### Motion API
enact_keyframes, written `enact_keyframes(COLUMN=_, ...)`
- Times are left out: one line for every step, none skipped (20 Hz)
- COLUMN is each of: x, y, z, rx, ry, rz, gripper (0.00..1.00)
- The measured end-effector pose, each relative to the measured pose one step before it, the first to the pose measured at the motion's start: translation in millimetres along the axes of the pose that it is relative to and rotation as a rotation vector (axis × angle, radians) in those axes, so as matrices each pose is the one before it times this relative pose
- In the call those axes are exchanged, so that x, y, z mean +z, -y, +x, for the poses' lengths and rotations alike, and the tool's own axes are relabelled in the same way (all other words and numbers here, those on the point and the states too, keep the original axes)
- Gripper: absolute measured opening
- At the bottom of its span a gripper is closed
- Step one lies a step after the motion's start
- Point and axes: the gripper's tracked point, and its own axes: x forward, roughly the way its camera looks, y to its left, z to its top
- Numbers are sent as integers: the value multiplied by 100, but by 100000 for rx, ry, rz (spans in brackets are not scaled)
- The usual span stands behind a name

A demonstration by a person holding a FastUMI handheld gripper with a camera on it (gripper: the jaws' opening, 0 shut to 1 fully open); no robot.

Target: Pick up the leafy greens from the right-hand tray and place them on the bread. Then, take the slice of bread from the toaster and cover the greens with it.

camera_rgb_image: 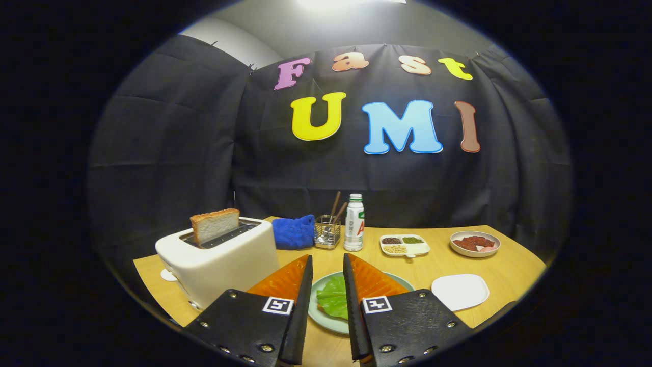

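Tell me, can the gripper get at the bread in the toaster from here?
Probably yes. The bread stands well proud of the toaster slot, with nothing over it. The gripper is open and holds nothing, above the greens on the plate, beside the toaster.

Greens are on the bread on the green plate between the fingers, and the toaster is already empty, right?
Not quite. In the gripper view the toaster holds a bread slice in its slot. The greens do lie on the green plate, with the open gripper empty.
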Motion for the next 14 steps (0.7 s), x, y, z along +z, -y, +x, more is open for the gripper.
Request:
enact_keyframes(x=164, y=-1465, z=183, rx=2373, ry=-1027, rz=1814, gripper=35)
enact_keyframes(x=125, y=-1271, z=285, rx=2290, ry=-1062, rz=1269, gripper=35)
enact_keyframes(x=312, y=-1365, z=337, rx=2016, ry=-202, rz=669, gripper=35)
enact_keyframes(x=311, y=-1232, z=280, rx=2045, ry=87, rz=-429, gripper=35)
enact_keyframes(x=257, y=-1215, z=228, rx=1834, ry=216, rz=-955, gripper=35)
enact_keyframes(x=167, y=-1023, z=57, rx=1380, ry=667, rz=-916, gripper=35)
enact_keyframes(x=280, y=-831, z=84, rx=769, ry=476, rz=-1234, gripper=35)
enact_keyframes(x=-10, y=-656, z=123, rx=282, ry=158, rz=-217, gripper=35)
enact_keyframes(x=131, y=-955, z=143, rx=1570, ry=34, rz=916, gripper=35)
enact_keyframes(x=52, y=-1221, z=207, rx=1657, ry=-224, rz=968, gripper=35)
enact_keyframes(x=150, y=-807, z=284, rx=745, ry=-382, rz=860, gripper=35)
enact_keyframes(x=-22, y=-674, z=328, rx=915, ry=-626, rz=537, gripper=35)
enact_keyframes(x=-71, y=-736, z=256, rx=660, ry=-726, rz=1204, gripper=35)
enact_keyframes(x=-49, y=-993, z=382, rx=1067, ry=105, rz=2383, gripper=35)
